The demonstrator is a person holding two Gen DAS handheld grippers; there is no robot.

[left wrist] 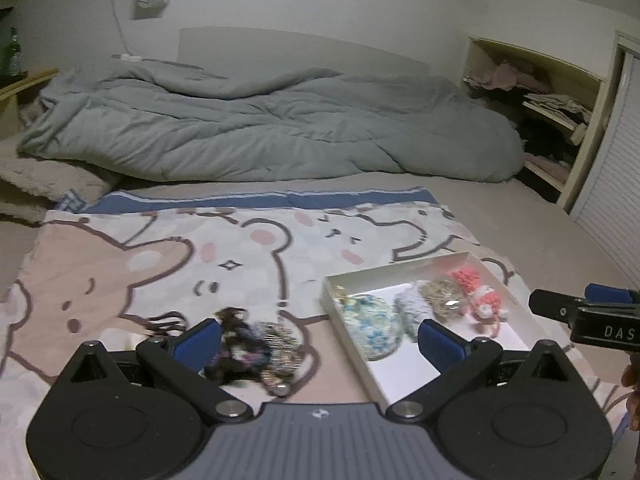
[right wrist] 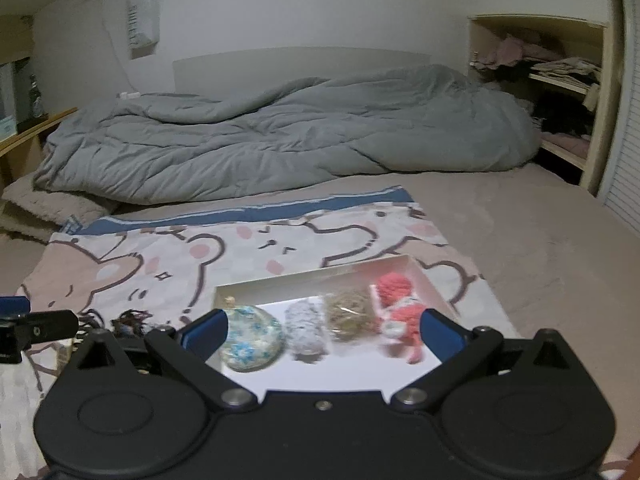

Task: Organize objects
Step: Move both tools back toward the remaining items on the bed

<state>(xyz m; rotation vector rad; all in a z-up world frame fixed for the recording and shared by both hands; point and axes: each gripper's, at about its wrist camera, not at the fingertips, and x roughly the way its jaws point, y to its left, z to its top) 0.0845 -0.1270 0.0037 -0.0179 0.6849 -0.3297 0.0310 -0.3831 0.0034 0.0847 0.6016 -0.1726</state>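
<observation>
From the left wrist camera, the left tongs [left wrist: 320, 340] are spread wide, their blue pads well apart and pinching nothing. Just ahead of the left-hand pad a blurred dark bundle [left wrist: 236, 344] lies on the cartoon bear blanket [left wrist: 160, 264], touching a speckled metallic piece [left wrist: 282, 350] on its right. To the right of these sits a shallow white box [left wrist: 404, 270], also on the blanket. Inside it, in a row from left to right, lie a round blue floral pouch [left wrist: 372, 330], a grey fuzzy piece [left wrist: 412, 308], a tan mesh bundle [left wrist: 442, 294] and a pink knitted doll [left wrist: 478, 292], each close beside the next. The right tongs [left wrist: 592, 312] reach in from the right edge, near the box; from here I cannot tell how their jaws stand. Behind the blanket a rumpled grey duvet [left wrist: 260, 128] stretches across the bed, with an open shelf [left wrist: 560, 120] of folded cloth to the right. From the right wrist camera, the right tongs [right wrist: 322, 336] are likewise spread wide and empty, hovering over the near end of the white box [right wrist: 312, 276]. The floral pouch [right wrist: 252, 344], grey piece [right wrist: 306, 332], mesh bundle [right wrist: 348, 314] and pink doll [right wrist: 400, 312] lie between the pads. The left tongs [right wrist: 36, 330] show at the left edge.
</observation>
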